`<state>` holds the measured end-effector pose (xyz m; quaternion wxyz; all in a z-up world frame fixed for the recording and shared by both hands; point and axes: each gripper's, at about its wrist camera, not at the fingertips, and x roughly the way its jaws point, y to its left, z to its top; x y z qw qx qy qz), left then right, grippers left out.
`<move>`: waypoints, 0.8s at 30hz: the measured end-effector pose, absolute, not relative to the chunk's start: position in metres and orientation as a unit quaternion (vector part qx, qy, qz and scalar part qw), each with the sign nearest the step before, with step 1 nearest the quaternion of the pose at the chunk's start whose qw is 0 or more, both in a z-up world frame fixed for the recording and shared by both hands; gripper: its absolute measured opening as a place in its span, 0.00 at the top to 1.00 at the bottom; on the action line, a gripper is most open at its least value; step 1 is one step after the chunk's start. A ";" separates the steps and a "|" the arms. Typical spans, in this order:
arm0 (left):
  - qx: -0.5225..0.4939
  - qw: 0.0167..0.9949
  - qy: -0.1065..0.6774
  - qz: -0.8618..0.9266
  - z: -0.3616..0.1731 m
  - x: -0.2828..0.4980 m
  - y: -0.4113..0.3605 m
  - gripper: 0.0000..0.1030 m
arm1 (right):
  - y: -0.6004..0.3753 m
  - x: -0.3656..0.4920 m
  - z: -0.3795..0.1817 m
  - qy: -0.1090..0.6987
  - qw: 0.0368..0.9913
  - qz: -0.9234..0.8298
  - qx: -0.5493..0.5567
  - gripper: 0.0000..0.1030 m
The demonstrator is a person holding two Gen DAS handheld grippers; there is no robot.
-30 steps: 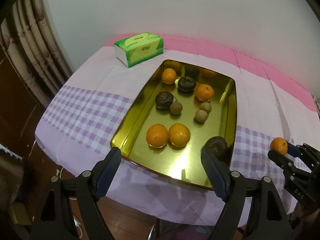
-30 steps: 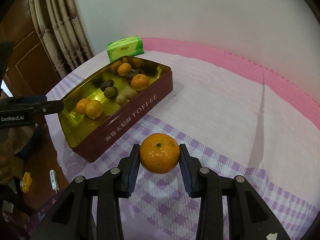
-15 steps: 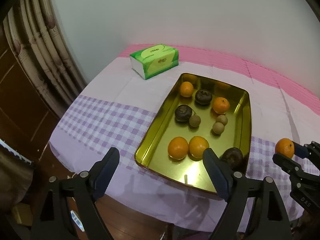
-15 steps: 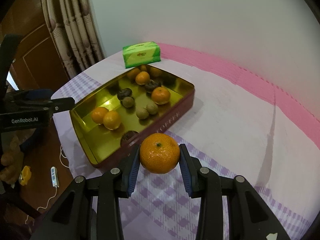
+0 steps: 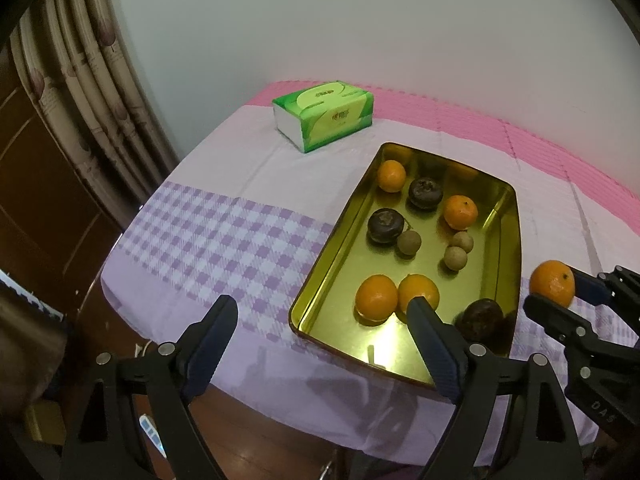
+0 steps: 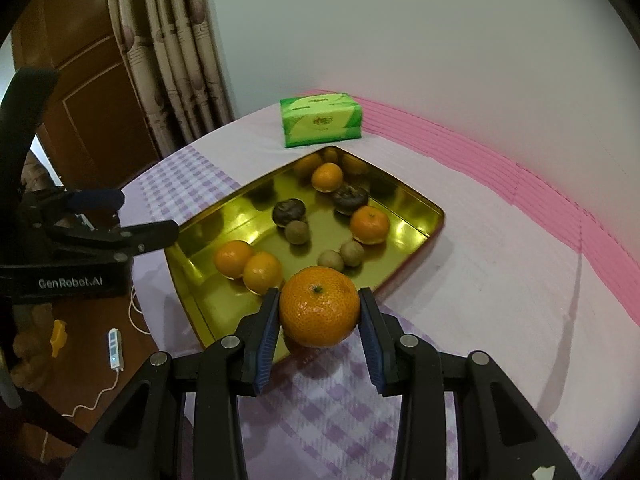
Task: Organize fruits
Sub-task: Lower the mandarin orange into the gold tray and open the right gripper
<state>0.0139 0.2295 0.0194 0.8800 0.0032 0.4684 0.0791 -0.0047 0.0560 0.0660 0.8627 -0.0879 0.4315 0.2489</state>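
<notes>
Claws first: the right claw [image 6: 319, 330] is clamped on a tangerine [image 6: 319, 307], held in the air just over the near corner of the gold tin [image 6: 434, 211], while the left claw [image 5: 320, 322] hangs wide apart and empty at the tin's near left edge. Inside the tin lie four more tangerines, dark mangosteens and small brown longans. Beyond the tin's far end, a green tissue pack [image 6: 321, 120] sits on the desk [image 6: 500, 264].
</notes>
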 end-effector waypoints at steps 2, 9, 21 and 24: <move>0.004 0.879 0.470 0.081 0.019 0.015 0.231 0.16 | 0.062 -0.002 0.065 0.432 0.861 0.252 -0.089 0.66; -0.005 0.874 0.479 0.082 0.014 0.018 0.237 0.16 | 0.077 0.004 0.062 0.433 0.857 0.265 -0.091 0.66; -0.029 0.865 0.493 0.089 0.009 0.023 0.249 0.16 | 0.089 0.014 0.054 0.439 0.850 0.277 -0.091 0.66; -0.032 0.864 0.495 0.088 0.007 0.023 0.250 0.16 | 0.092 0.017 0.052 0.440 0.849 0.279 -0.091 0.66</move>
